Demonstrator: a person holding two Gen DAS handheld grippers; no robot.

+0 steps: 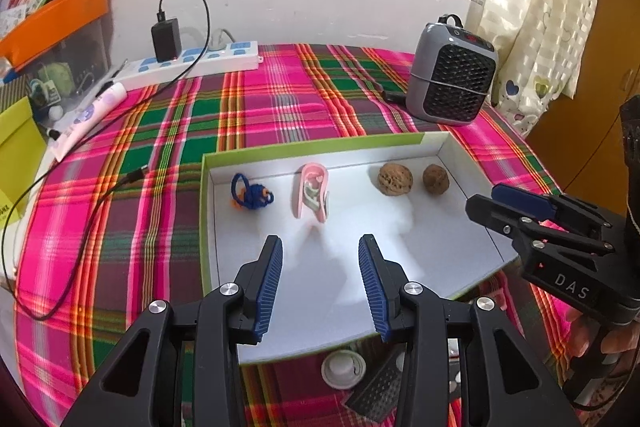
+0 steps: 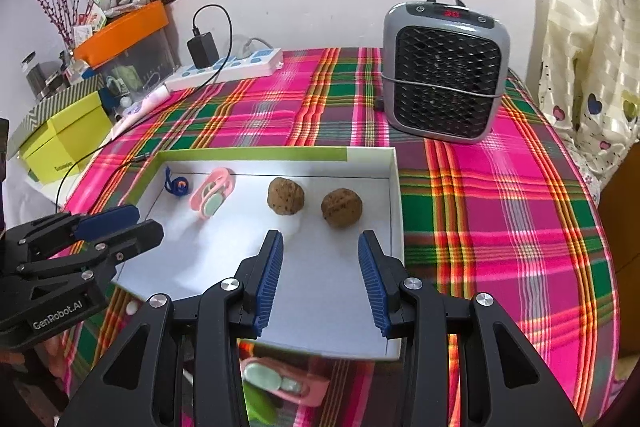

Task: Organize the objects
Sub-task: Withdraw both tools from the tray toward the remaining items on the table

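A shallow white box with green rim (image 1: 206, 211) (image 2: 394, 187) lies on the plaid cloth. Along its far side sit a blue yarn toy (image 1: 252, 195) (image 2: 176, 183), a pink clip (image 1: 314, 195) (image 2: 212, 197) and two walnuts (image 1: 395, 179) (image 1: 436, 179) (image 2: 285, 195) (image 2: 342, 207). My left gripper (image 1: 320, 259) (image 2: 132, 219) is open and empty over the box's near middle. My right gripper (image 2: 320, 253) (image 1: 486, 203) is open and empty over the box's right part, just short of the walnuts.
A grey heater (image 1: 452, 75) (image 2: 444, 67) stands at the back right. A power strip with a black charger (image 1: 192, 61) (image 2: 224, 67) and its cable lie at the back left. In front of the box lie a white round lid (image 1: 343, 367), a black grater (image 1: 376, 391) and another pink clip (image 2: 284, 383).
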